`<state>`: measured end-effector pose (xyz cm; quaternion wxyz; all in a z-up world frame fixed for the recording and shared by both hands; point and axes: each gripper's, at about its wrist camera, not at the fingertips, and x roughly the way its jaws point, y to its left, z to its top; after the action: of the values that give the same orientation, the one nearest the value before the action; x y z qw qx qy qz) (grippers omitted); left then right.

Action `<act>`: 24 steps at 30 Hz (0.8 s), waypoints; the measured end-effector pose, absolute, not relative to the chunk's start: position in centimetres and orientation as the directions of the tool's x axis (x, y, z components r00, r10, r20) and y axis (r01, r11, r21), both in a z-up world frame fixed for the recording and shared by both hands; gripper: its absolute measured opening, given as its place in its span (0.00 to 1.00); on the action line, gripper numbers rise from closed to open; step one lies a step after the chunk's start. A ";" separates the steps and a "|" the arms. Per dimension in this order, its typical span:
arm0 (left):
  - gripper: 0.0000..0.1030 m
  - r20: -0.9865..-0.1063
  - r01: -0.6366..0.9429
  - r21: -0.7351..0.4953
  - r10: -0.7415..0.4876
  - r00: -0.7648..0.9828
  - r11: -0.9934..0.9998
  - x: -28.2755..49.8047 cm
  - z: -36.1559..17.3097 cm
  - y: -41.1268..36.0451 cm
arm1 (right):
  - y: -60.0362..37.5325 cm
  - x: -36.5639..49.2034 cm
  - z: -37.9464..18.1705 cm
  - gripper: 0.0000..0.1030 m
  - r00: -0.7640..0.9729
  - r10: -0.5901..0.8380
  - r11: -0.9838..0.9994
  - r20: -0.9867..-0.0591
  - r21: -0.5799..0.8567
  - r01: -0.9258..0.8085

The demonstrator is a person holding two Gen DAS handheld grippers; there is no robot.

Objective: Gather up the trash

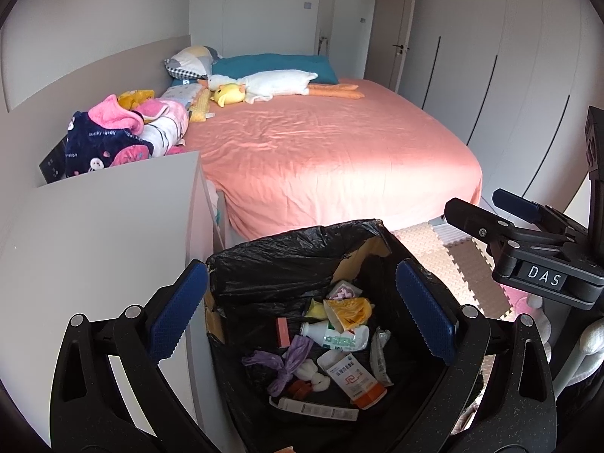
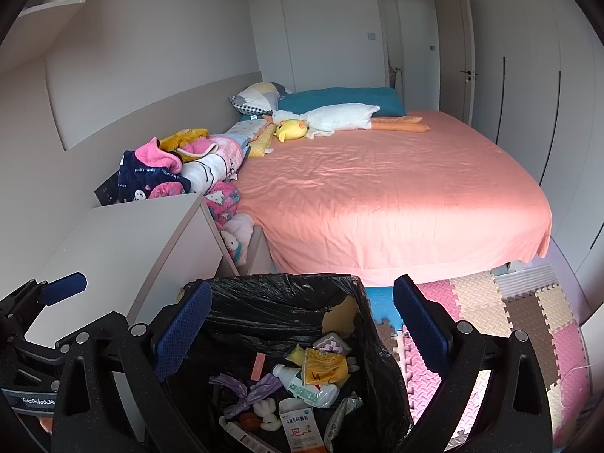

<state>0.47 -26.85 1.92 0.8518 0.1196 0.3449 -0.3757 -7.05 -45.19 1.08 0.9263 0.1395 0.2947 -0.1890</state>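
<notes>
Both my tongs are hanging wide and empty over the trash bin (image 1: pixel 302 249) at the foot of the bed (image 1: pixel 332 143)

In the left wrist view my left gripper (image 1: pixel 302 317) is gaping wide, blue pads at 9 and 3 o'clock, gripping nothing, with the black-bagged bin sitting between and below them at 6 o'clock. Inside it are lying a white bottle (image 1: pixel 336 336), a medicine box (image 1: pixel 355 381), a purple bag knot (image 1: pixel 287 362), a yellow wrapper (image 1: pixel 347 311) and a pink eraser-like block (image 1: pixel 282 332). My right gripper (image 2: pixel 302 324) is likewise spreading wide with nothing between its pads, looking down into the same bin. A white bedside cabinet (image 2: pixel 132 241) is standing at 9 o'clock just beside the bin, and foam floor mats (image 2: pixel 509 317) are showing at 3 o'clock
</notes>
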 end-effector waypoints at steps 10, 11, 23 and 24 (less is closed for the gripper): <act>0.94 -0.680 0.729 -0.060 -0.563 0.470 0.682 0.3 2.0 -27.0 | -45.2 -7.0 1.1 0.94 0.755 -0.268 0.889 -0.599 0.147 0.433; 0.94 -0.679 0.729 -0.061 -0.563 0.470 0.682 0.3 2.0 -27.0 | -45.2 -7.0 1.1 0.94 0.755 -0.268 0.889 -0.599 0.148 0.433; 0.94 -0.669 0.741 -0.063 -0.579 0.465 0.668 0.1 2.2 -27.0 | -45.2 -7.0 1.0 0.94 0.754 -0.268 0.889 -0.600 0.147 0.433; 0.94 -0.668 0.742 -0.065 -0.581 0.465 0.667 0.1 2.2 -27.0 | -45.2 -7.0 1.0 0.94 0.754 -0.269 0.889 -0.600 0.146 0.433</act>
<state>0.10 -26.99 2.20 0.8476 0.1182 0.3397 -0.3902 -6.96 -45.20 0.99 0.9260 0.1392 0.2952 -0.1895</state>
